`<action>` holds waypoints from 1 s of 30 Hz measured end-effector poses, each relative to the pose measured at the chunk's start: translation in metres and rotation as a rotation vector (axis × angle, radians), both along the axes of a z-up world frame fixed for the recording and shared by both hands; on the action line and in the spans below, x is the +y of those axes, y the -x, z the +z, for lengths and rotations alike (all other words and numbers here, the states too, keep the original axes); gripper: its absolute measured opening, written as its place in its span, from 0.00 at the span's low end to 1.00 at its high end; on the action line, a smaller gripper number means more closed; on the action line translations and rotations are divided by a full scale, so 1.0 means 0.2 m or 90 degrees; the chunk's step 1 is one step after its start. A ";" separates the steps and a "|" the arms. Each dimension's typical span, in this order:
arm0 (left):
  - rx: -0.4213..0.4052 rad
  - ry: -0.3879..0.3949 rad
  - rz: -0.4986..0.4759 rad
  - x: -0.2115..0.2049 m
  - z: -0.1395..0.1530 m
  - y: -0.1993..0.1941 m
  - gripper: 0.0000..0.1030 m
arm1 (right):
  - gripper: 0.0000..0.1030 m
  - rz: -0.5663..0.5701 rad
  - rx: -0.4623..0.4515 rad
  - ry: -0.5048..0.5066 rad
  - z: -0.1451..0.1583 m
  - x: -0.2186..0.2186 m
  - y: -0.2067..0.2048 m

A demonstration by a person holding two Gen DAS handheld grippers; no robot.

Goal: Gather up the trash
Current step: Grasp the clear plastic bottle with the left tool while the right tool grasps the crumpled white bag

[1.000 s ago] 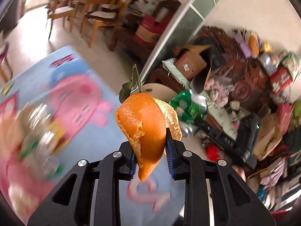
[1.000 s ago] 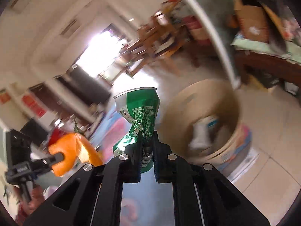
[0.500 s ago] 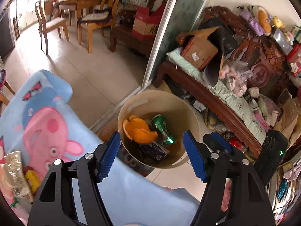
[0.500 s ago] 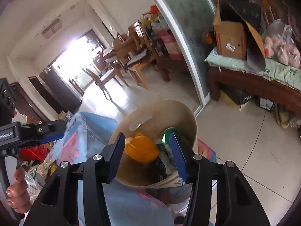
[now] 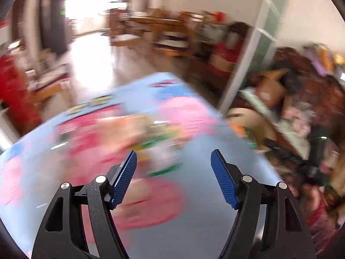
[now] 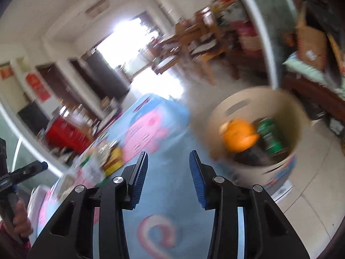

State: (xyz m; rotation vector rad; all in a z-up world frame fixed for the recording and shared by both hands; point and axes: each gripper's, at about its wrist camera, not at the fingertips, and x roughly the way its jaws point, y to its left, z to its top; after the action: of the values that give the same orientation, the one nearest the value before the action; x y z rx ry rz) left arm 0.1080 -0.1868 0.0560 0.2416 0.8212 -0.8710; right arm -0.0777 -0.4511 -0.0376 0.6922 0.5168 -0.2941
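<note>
Left tool (image 5: 173,161) wide open, empty, over cloth (image 5: 200,226); right tool (image 6: 168,164) parted, empty, near bin (image 6: 278,168)

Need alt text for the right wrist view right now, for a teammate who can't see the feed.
The right gripper is open and empty above a blue cartoon-pig tablecloth. To its right a beige bin holds an orange peel and a green can. Blurred snack packets lie on the cloth at left.

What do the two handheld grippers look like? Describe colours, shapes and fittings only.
The left gripper and the right gripper match: matte black angular frames with triangular cut-outs, silver round bolts at the joints, and blue ribbed pads lining the fingers. No cables or markings are visible.
</note>
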 end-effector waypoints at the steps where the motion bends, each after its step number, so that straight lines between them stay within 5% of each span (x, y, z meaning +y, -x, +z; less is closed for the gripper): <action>1: -0.005 -0.015 0.044 0.14 -0.01 -0.08 0.69 | 0.37 0.026 0.008 -0.004 -0.01 0.07 -0.06; 4: -0.034 -0.072 0.159 0.43 -0.07 -0.29 0.86 | 0.38 0.117 0.026 -0.006 -0.03 0.30 -0.21; 7: -0.049 -0.114 0.219 0.58 -0.17 -0.47 0.88 | 0.38 0.210 0.045 0.017 -0.03 0.54 -0.36; 10: -0.004 -0.139 0.219 0.61 -0.30 -0.59 0.88 | 0.50 0.291 0.054 0.027 -0.03 0.74 -0.52; 11: 0.005 -0.144 0.214 0.62 -0.34 -0.61 0.88 | 0.62 0.324 0.057 0.037 -0.03 0.81 -0.58; 15: 0.005 -0.192 0.190 0.51 -0.46 -0.65 0.88 | 0.64 0.372 0.065 0.056 -0.05 0.95 -0.75; 19: 0.032 -0.192 0.211 0.51 -0.53 -0.70 0.84 | 0.41 0.381 0.074 -0.006 -0.12 0.98 -0.90; 20: 0.050 -0.182 0.209 0.52 -0.54 -0.71 0.76 | 0.17 0.394 0.084 -0.020 -0.13 1.00 -0.93; 25: 0.033 -0.168 0.201 0.55 -0.52 -0.61 0.60 | 0.10 0.422 0.052 -0.054 -0.10 1.03 -0.81; 30: 0.041 -0.070 0.198 0.67 -0.38 -0.36 0.57 | 0.10 0.393 0.004 -0.027 0.01 0.94 -0.50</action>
State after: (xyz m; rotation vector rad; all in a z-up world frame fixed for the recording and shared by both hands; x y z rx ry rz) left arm 0.1794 -0.0536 -0.0202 0.1769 0.9393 -0.5447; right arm 0.0226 -0.2625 -0.0357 0.5410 0.7166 0.2930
